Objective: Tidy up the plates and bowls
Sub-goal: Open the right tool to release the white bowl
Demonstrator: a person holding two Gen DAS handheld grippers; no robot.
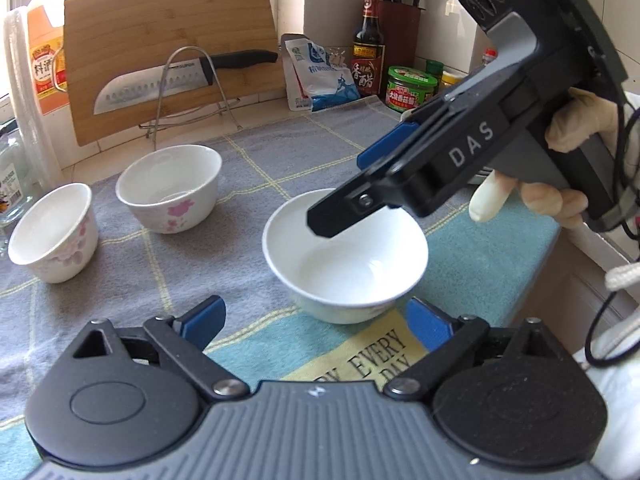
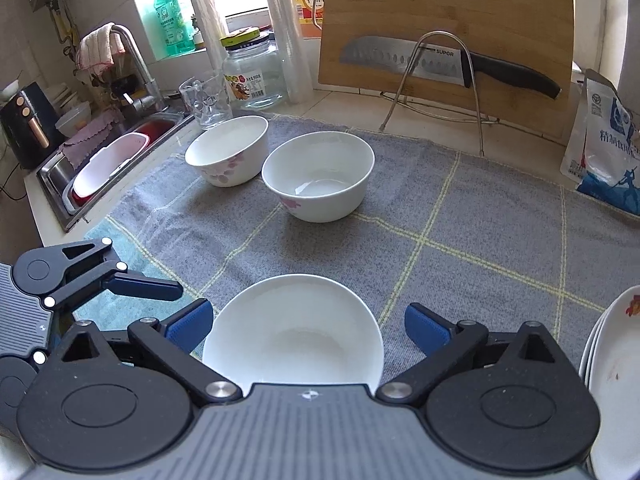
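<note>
Three bowls sit on the grey checked cloth in the left wrist view: a plain white bowl nearest, a flowered bowl beyond it to the left, and a second flowered bowl further left, near the cloth's edge. The left gripper is spread wide, holding nothing, its blue pads on either side of the plain bowl's near rim without touching it. The right gripper reaches in from the right above that bowl, one black finger hanging over the basin; whether it touches the rim I cannot tell. Both tools converge on one bowl, so they could knock together or tip it. A glass jar stands just beside the leftmost bowl, so room on that side is tight

From the right wrist view, the right gripper is also released, its pads flanking the plain bowl with a gap on each side. The two flowered bowls stand close together further back, with open cloth between them and the plain bowl, good room for carrying across. Stacked plates sit at the right edge, close to the gripper's body, and a swing that way could clip them. The sink drops off at the far left, and a drinking glass stands just behind the rear bowl, easily toppled if a bowl is nested carelessly
</note>
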